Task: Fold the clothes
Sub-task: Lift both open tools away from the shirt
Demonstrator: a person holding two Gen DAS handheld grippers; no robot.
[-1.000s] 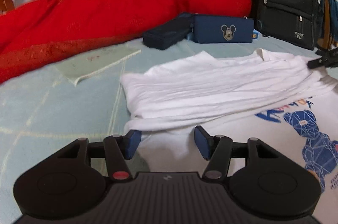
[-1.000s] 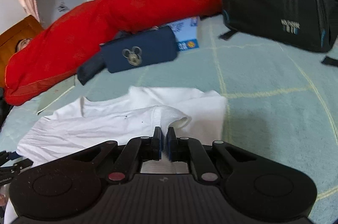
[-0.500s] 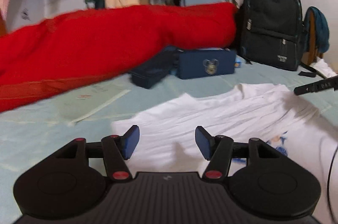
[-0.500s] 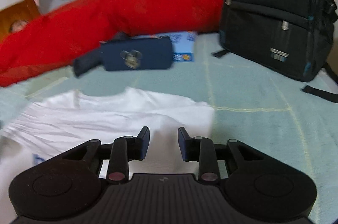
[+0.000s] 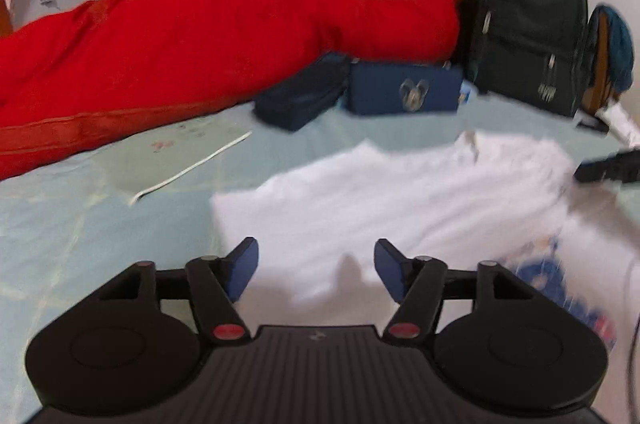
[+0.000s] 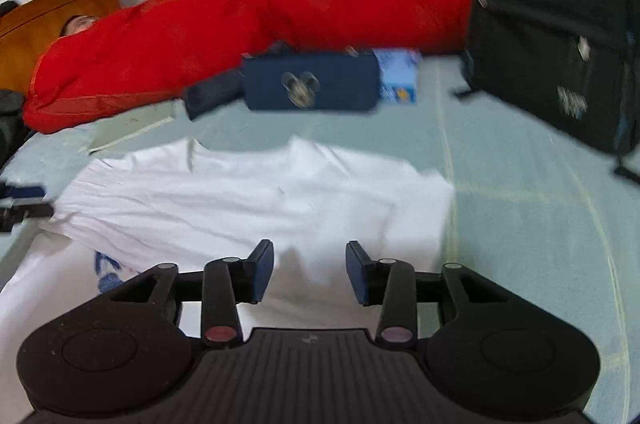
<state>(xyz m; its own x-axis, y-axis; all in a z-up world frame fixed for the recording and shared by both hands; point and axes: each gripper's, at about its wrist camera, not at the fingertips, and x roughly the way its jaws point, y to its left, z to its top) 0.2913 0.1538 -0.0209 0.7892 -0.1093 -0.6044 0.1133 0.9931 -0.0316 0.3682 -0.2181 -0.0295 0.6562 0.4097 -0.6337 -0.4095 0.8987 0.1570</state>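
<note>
A white T-shirt (image 5: 400,196) with a blue print (image 5: 560,280) lies on the pale green bed sheet (image 5: 80,224), its upper part folded over. My left gripper (image 5: 316,264) hovers above the shirt's near left part, jaws opening, nothing between them. In the right wrist view the same white T-shirt (image 6: 260,196) spreads ahead, and my right gripper (image 6: 310,264) hangs over its near right part with jaws opening and no cloth in them. The right gripper's black tip (image 5: 608,166) shows at the right edge of the left wrist view.
A red quilt (image 5: 200,56) runs along the back of the bed. Two dark blue pouches (image 5: 400,92) lie beyond the shirt, one with a mouse emblem. A black backpack (image 5: 528,40) stands at the back right. A thin pale booklet (image 5: 192,152) rests to the left.
My right gripper let go of the shirt's folded edge, which now lies flat, and its jaws spread apart. Both grippers rose and drew back a little. The left jaws widened slightly.
</note>
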